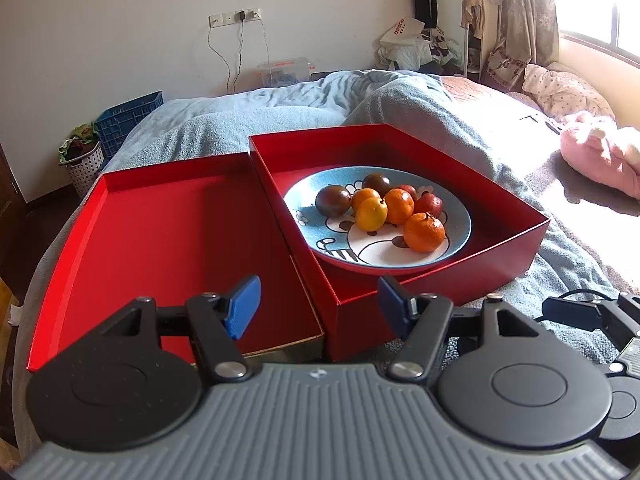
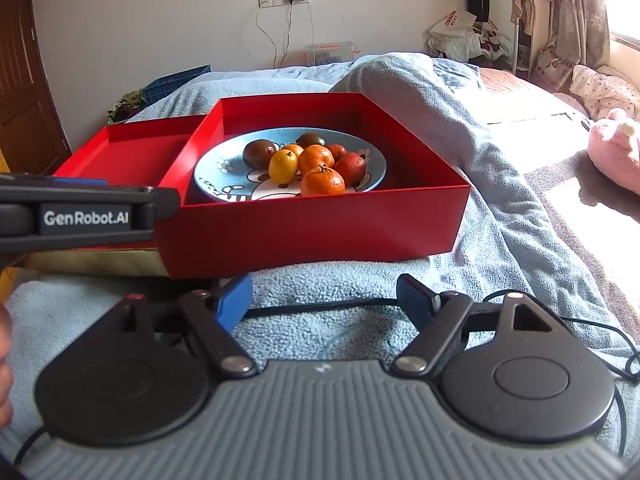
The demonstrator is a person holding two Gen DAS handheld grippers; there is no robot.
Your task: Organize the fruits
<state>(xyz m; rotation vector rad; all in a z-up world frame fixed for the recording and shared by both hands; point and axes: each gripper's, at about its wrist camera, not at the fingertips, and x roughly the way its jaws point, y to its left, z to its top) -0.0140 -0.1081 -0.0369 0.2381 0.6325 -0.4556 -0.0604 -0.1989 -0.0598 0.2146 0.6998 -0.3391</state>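
Both my grippers, left [image 1: 318,306] & right [image 2: 324,302], wide apart, empty; fruit plate [image 1: 460,236] sits in red box [image 1: 440,284], shallow lid [image 1: 160,240] alongside for sorting, I reckon.

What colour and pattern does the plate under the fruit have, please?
The plate is speckled blue with a white, black-outlined cartoon design, clearest in the left wrist view.

a blue blanket [image 1: 280,108] covers the bed, with a pink plush toy [image 1: 600,156] and blue crate [image 1: 128,120] nearby.
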